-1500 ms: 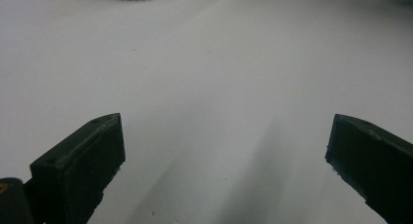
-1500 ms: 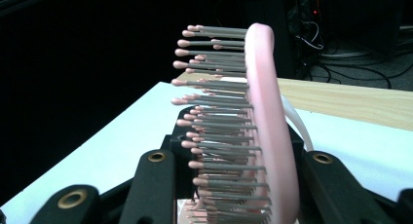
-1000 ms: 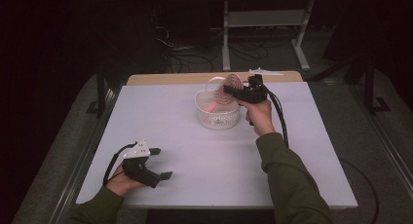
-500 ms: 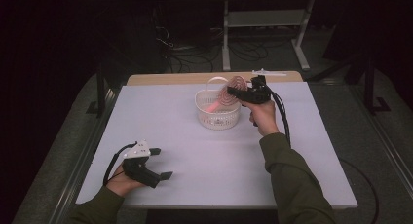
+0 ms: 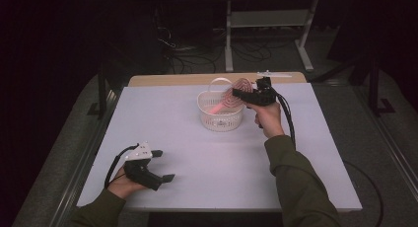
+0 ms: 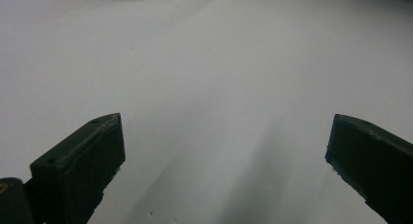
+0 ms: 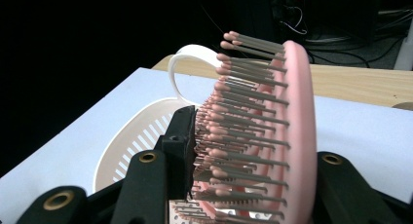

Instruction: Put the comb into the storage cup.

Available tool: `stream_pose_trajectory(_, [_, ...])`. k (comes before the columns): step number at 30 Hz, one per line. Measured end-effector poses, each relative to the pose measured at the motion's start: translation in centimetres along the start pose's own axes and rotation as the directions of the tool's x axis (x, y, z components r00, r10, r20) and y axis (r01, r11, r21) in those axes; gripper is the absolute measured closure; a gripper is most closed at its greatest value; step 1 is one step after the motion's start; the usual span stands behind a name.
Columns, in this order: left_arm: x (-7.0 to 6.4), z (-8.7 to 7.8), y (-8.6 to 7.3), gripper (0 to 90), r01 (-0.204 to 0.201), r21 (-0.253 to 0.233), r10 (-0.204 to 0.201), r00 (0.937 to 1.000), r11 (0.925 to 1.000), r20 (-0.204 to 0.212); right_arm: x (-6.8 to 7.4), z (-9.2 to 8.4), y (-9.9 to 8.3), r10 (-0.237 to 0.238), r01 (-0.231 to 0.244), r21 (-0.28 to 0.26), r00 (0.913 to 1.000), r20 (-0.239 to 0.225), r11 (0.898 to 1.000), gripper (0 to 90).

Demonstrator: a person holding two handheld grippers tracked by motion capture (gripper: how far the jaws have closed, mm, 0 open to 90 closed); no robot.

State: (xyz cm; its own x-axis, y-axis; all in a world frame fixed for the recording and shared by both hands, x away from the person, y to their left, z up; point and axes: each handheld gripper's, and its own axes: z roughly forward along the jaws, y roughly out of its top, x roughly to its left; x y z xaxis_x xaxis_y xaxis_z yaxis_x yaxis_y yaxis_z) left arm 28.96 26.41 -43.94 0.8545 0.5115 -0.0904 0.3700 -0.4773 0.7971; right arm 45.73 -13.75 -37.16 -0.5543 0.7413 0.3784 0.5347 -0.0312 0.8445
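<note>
A pink hairbrush (image 5: 230, 97) hangs over a white slotted basket (image 5: 221, 119) near the far middle of the white counter (image 5: 197, 153), clamped at its head by the right hand-held gripper (image 5: 238, 93). In the right gripper view one jaw presses into the bristle tips and the other against the smooth back of the hairbrush (image 7: 272, 136); the jaws have just been opening slightly, yet the brush remains between them. From the high view the brush's long axis runs on a slant: the round head sits up at the far right, at the jaws, while the pink handle slopes down and to the near left into the basket. The bristles face left in the right gripper view, toward the basket's (image 7: 141, 131) upright loop handle (image 7: 187, 68). The left hand-held gripper (image 5: 165, 166) rests at the counter's near left corner, well apart from the basket; in the left gripper view its jaws stand wide, with bare counter (image 6: 214, 97) between them.
</note>
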Motion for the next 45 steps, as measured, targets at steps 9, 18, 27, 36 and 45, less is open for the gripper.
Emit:
stream_pose_trajectory(9, [0.0, 0.0, 0.0, 0.5, 0.001, 0.001, -0.001, 1.0, 1.0, 0.0, -0.2, -0.2, -0.1, -0.018, 0.018, 0.007, 0.9997, 0.018, 1.0, 55.6])
stream_pose_trajectory(18, [0.0, 0.0, 0.0, 0.5, 0.0, 0.001, 0.0, 1.0, 1.0, 0.001, -0.1, -0.4, 0.0, -0.061, 0.06, 0.022, 0.9971, 0.047, 0.998, 52.0])
stream_pose_trajectory(27, [0.0, 0.0, 0.0, 0.5, 0.002, 0.002, -0.002, 1.0, 1.0, 0.001, 0.1, -0.8, 0.0, -0.106, 0.105, 0.018, 0.9915, 0.076, 0.994, 41.3])
stream_pose_trajectory(36, [0.0, 0.0, 0.0, 0.5, 0.004, -0.001, -0.004, 1.0, 1.0, -0.001, -0.2, -1.2, 0.1, -0.103, 0.103, 0.006, 0.9922, 0.07, 0.995, 29.3])
stream_pose_trajectory(45, [0.0, 0.0, 0.1, 0.5, 0.011, -0.006, -0.011, 0.9999, 0.9999, -0.008, -0.4, -2.0, 0.4, -0.108, 0.107, 0.01, 0.9916, 0.071, 0.994, 20.2])
